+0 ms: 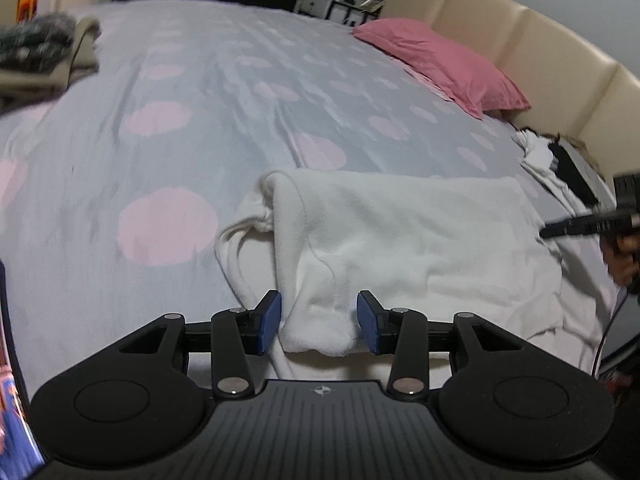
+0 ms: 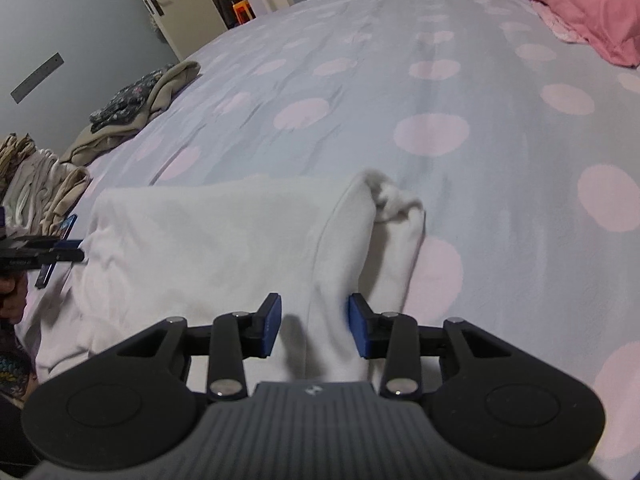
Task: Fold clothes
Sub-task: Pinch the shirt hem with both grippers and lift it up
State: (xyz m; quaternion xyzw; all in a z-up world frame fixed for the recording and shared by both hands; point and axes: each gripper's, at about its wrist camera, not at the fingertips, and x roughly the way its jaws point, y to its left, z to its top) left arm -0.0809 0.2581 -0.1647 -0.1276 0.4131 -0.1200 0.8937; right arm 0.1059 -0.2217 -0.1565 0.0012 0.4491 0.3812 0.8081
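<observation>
A white fleece garment lies folded on the spotted bedcover, its gathered sleeve end sticking out at the far left. My left gripper is at the near edge, and a thick bunch of the white cloth fills the gap and touches both blue pads. In the right wrist view the same garment spreads to the left. My right gripper straddles a raised sleeve ridge; the ridge meets the right pad and a shadowed gap shows beside the left pad. Each gripper also shows at the other view's edge: right gripper, left gripper.
The grey bedcover with pink dots stretches far ahead. A pink pillow leans by the cream headboard. Folded clothes are stacked at the bed's left side, with more piles nearer. Loose clothes lie by the headboard.
</observation>
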